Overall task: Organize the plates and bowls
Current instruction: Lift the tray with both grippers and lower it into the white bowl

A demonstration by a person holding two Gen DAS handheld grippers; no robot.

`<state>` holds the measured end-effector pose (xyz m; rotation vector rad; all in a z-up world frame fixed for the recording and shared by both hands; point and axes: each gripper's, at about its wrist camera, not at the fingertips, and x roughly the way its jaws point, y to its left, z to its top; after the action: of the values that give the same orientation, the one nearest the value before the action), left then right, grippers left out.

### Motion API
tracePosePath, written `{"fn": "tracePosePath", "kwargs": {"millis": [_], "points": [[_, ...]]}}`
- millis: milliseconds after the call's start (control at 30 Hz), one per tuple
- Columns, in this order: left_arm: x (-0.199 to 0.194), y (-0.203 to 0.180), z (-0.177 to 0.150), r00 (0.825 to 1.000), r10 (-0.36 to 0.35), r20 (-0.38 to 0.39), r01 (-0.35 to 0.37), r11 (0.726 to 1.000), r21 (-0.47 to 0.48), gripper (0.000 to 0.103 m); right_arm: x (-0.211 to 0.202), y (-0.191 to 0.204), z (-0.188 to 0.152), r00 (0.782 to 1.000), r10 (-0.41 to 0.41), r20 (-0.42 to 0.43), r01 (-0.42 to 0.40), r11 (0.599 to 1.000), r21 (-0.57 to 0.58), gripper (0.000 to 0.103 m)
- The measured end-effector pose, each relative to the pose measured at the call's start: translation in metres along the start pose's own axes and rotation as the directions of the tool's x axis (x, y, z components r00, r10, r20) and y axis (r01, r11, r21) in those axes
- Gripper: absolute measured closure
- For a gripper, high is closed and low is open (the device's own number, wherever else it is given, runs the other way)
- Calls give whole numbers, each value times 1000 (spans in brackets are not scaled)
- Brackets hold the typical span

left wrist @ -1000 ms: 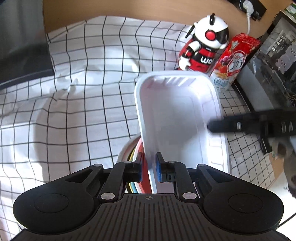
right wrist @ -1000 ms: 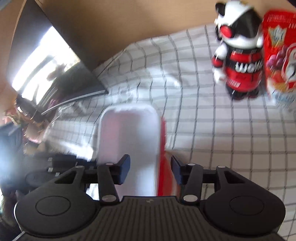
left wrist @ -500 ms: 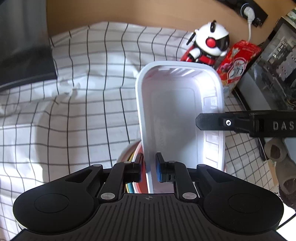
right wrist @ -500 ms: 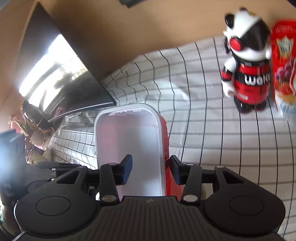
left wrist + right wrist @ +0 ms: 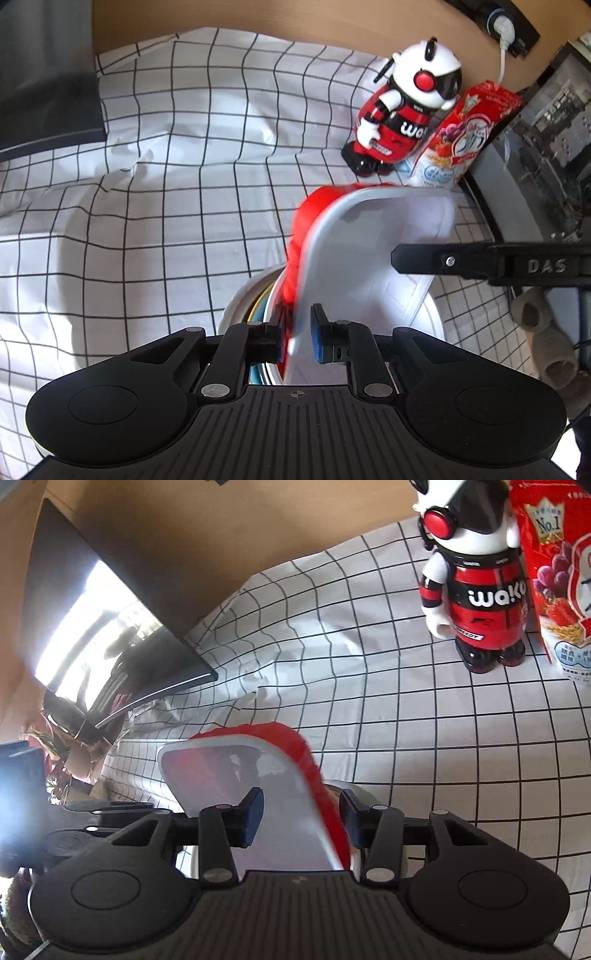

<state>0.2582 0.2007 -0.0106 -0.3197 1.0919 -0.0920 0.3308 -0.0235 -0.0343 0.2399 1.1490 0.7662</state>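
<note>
Gridded cloth surface [image 5: 166, 192], left gripper [image 5: 297, 338] clamped on white tray [image 5: 362, 258] rim, red tray [image 5: 301, 236] motion-blurred behind it, right gripper [image 5: 301, 818] part-open astride both rims, contact unclear, stacked bowls [image 5: 247, 306] mostly hidden beneath, robot toy [image 5: 402, 110] near far edge.

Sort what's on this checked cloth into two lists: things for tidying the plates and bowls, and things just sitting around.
For the job:
white tray
red tray behind it
stacked bowls underneath
left tool
right tool

Just sitting around:
robot figurine
red cereal bag
dark monitor
</note>
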Motion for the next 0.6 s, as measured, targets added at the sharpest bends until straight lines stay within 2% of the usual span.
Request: {"fn": "tracePosePath", "kwargs": {"millis": [167,400,600], "points": [[-7,-1,-3,1000,21,21,-22,1000,16,87,1,-9,-4,998,-57,-4,57,998,0,57],[4,-1,-14,999,31,-35,-30,999,34,87,14,-14,-19,995,-73,-65,72,997,-13,56],[-2,-5,-18,998,52,-21,-51,998,47,87,20,-15,-28,990,-109,-91,107,994,-27,54]]}}
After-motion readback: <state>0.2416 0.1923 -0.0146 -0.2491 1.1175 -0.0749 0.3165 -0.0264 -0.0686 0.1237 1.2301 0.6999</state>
